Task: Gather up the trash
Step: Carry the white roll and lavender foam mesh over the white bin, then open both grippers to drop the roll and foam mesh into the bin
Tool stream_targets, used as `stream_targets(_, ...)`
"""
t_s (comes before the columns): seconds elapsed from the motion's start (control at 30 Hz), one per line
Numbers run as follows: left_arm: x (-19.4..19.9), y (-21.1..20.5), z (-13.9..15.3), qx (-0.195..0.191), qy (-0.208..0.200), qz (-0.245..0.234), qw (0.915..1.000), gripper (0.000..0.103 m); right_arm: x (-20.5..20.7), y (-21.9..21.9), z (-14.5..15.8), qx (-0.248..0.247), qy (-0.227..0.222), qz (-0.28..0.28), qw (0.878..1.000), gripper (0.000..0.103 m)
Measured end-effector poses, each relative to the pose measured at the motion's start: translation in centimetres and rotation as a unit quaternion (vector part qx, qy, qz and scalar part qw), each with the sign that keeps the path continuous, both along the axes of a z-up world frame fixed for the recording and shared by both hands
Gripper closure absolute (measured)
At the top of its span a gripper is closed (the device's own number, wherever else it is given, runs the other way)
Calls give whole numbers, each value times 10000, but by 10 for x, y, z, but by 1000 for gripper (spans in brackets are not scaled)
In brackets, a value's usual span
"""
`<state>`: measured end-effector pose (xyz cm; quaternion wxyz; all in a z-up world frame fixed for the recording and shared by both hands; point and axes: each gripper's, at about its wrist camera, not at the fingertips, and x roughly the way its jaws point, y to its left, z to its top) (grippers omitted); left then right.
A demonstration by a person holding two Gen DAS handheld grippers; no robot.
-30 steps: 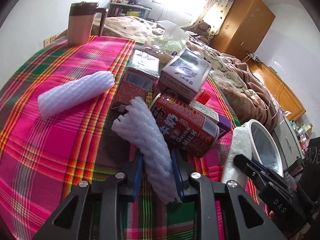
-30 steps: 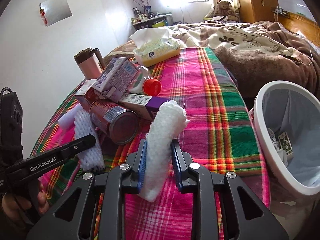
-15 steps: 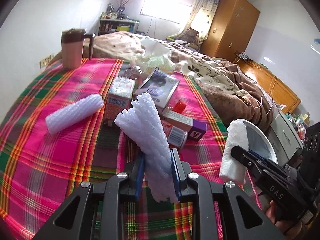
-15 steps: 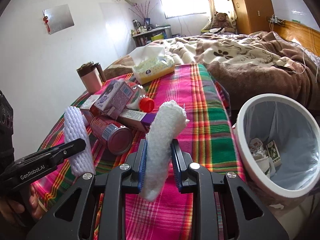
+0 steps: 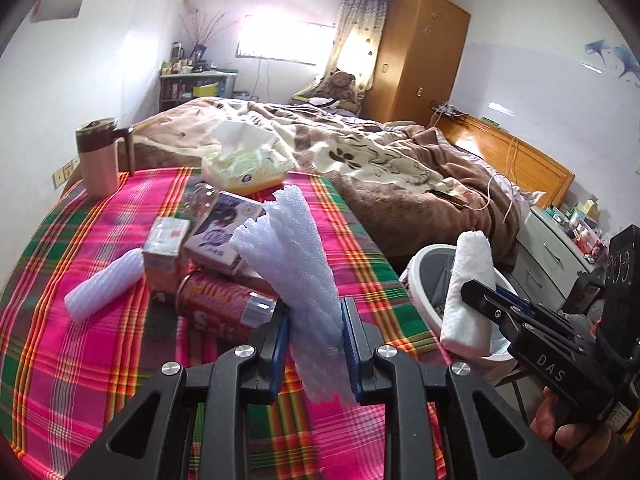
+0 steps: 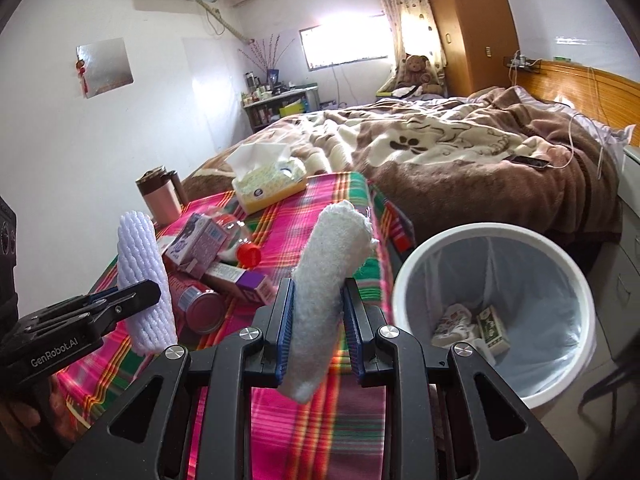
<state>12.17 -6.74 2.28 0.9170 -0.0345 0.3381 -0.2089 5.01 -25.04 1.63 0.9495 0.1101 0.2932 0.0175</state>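
Observation:
My left gripper [image 5: 314, 346] is shut on a lilac foam net sleeve [image 5: 292, 272] and holds it above the plaid table; the sleeve also shows in the right wrist view [image 6: 142, 280]. My right gripper [image 6: 318, 326] is shut on a white foam roll [image 6: 332, 280], held up just left of the white bin [image 6: 496, 236]. The bin holds a small carton [image 6: 494, 330] and crumpled paper. The roll and right gripper show over the bin in the left wrist view [image 5: 468, 288]. More trash lies on the table: a foam sleeve [image 5: 104, 286], a red can [image 5: 224, 306], cartons [image 5: 226, 232].
A pink mug [image 5: 100, 158] and a tissue box [image 5: 244, 164] stand at the table's far edge. A plastic bottle with a red cap [image 6: 248, 254] lies among the cartons. An unmade bed [image 6: 460, 152] lies beyond the table and the bin. Drawers [image 5: 556, 248] stand at the right.
Both grippers have lifted with their foam pieces and moved back from the pile. The right gripper has swung closer to the bin, which now fills more of its view.

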Motion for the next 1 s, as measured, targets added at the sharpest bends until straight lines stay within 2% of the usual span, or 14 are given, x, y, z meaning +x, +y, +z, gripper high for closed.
stream_targets(0.5, -7, -87, 14, 271, -345, -744, 9963, 78, -14, -60, 9, -109, -101, -720, 9973, 79)
stream_targets(0.77, 1, -126, 14, 306, -342, -1045, 9935, 78, -16, -86, 8, -207, -79, -1007, 9947, 79)
stream_targets(1.0, 8, -162, 12, 327, -335, -1321, 9901, 78, -17, -108, -1, -290, 114, -1198, 9923, 78)
